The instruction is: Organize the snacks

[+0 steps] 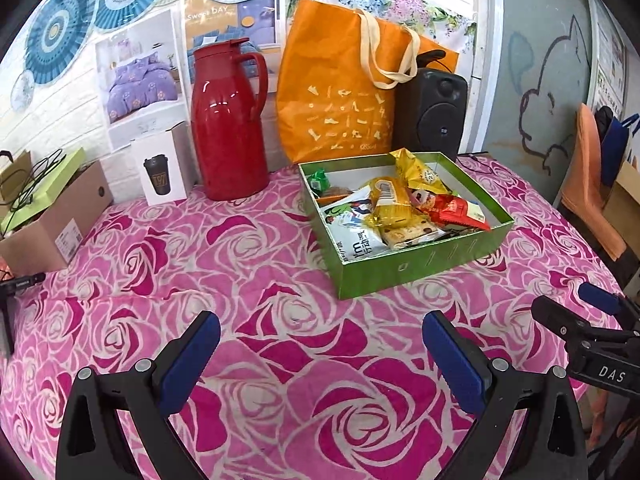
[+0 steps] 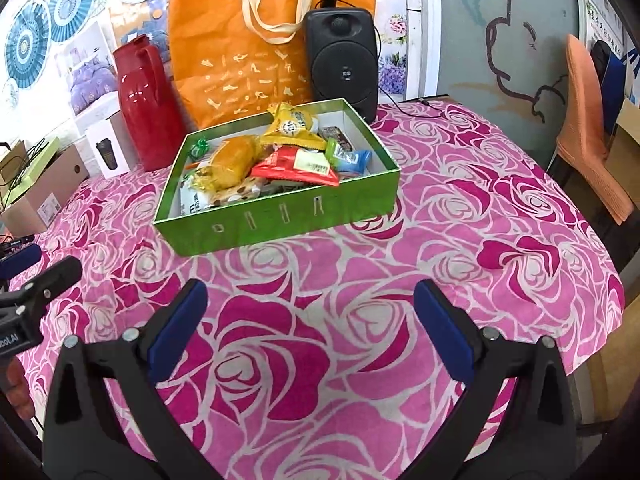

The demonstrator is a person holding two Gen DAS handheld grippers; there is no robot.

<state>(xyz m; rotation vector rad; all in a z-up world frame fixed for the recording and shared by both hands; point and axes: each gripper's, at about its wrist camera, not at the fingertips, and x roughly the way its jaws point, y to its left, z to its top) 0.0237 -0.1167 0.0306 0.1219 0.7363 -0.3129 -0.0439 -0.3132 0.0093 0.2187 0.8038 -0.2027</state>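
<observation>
A green box (image 1: 420, 268) (image 2: 280, 220) stands on the pink rose tablecloth, holding several snack packets: a yellow one (image 1: 390, 202) (image 2: 234, 162), a red one (image 1: 456, 210) (image 2: 296, 168), a white one (image 1: 356, 240) and a blue one (image 2: 358, 160). My left gripper (image 1: 320, 340) is open and empty, above the cloth in front of the box. My right gripper (image 2: 310, 308) is open and empty, also in front of the box. The right gripper shows at the right edge of the left wrist view (image 1: 576, 304); the left gripper shows at the left edge of the right wrist view (image 2: 40, 268).
A red jug (image 1: 228, 120) (image 2: 146, 104), an orange tote bag (image 1: 340, 88) (image 2: 248, 48) and a black speaker (image 1: 434, 114) (image 2: 344, 60) stand behind the box. A white cup carton (image 1: 162, 170) and a brown cardboard box (image 1: 56, 216) stand at the left. A chair (image 2: 592, 128) stands at the right.
</observation>
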